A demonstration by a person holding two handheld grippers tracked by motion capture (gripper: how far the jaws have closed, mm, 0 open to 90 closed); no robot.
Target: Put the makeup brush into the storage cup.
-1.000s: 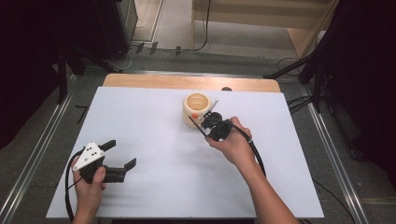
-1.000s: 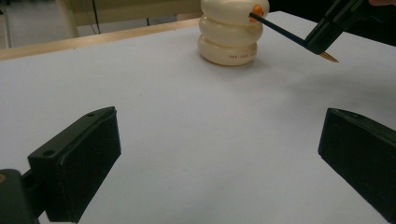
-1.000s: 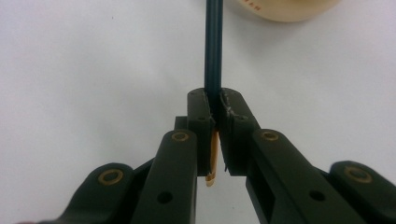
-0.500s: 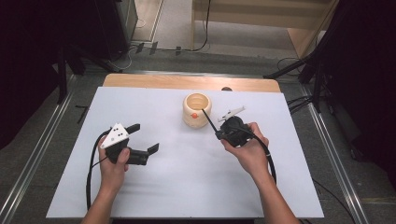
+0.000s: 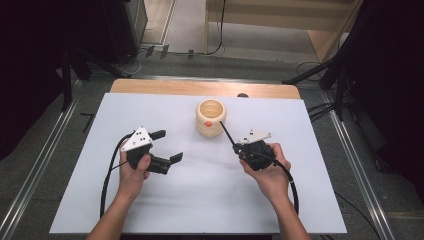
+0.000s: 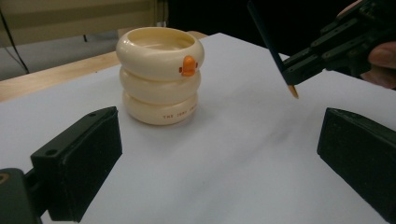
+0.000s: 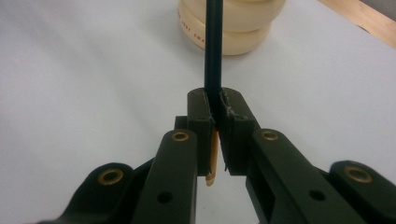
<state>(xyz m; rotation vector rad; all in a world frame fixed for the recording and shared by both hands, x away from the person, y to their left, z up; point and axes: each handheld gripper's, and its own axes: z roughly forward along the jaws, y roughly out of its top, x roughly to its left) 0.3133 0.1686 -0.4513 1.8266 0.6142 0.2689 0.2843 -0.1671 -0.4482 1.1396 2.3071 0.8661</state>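
Note:
A cream ringed cup [image 5: 211, 117] with an orange mark stands upright at the far middle of the white table [image 5: 200, 210]. My right gripper [image 5: 237, 148] is shut on a dark pencil [image 5: 226, 135] near its tan end; the shaft slants up toward the cup's front. In the right gripper view the pencil [image 7: 214, 51] runs from the closed jaws of the right gripper [image 7: 217, 107] toward the cup [image 7: 231, 28]. My left gripper [image 5: 167, 146] stands open and holds nothing, to the left of the cup. Its view shows the cup [image 6: 159, 74], the pencil [image 6: 271, 42] and the right gripper [image 6: 327, 51].
A wooden strip [image 5: 175, 87] borders the table's far edge. Metal rails [image 5: 45, 165] run along both sides of the table, with dark floor and cables beyond. Bare white surface lies between the two hands and toward the near edge.
My left hand has moved up and right toward the table's middle, gripper still open. My right hand has drawn back from the cup toward the near right, carrying the pencil.

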